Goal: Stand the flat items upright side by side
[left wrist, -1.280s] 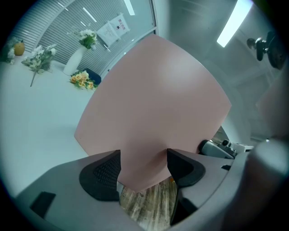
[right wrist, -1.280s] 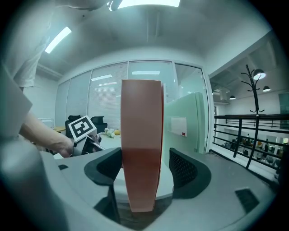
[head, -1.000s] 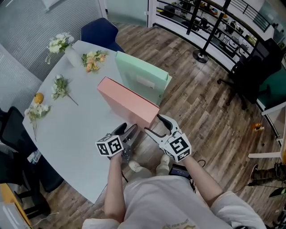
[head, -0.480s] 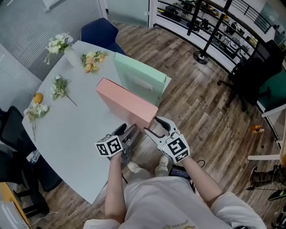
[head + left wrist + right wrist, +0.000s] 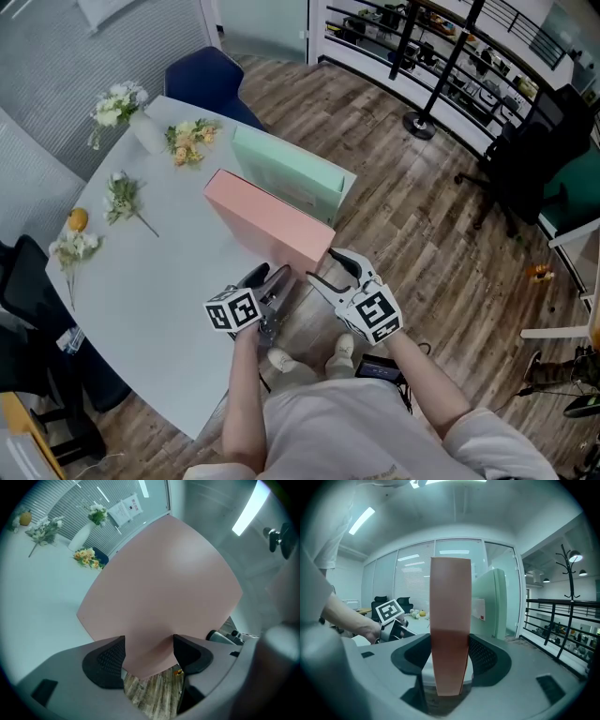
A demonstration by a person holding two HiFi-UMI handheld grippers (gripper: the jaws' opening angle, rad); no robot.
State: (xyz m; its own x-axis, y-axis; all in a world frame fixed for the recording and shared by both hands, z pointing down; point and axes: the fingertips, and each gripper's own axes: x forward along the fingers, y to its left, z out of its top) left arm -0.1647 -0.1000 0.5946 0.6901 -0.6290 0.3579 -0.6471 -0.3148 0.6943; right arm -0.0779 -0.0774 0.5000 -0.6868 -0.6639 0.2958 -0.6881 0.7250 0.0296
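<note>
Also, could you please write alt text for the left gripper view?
The left gripper is shut on a corner of a pink file that fills most of the view. Behind it to the left, a white table carries flowers and a vase.

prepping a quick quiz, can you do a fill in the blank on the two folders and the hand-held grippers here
The left hand-held gripper and the right hand-held gripper both grip the ___.
Upright just behind it stands the ___.
The chair beyond the table is ___.
Missing: pink folder; green folder; blue.
</note>
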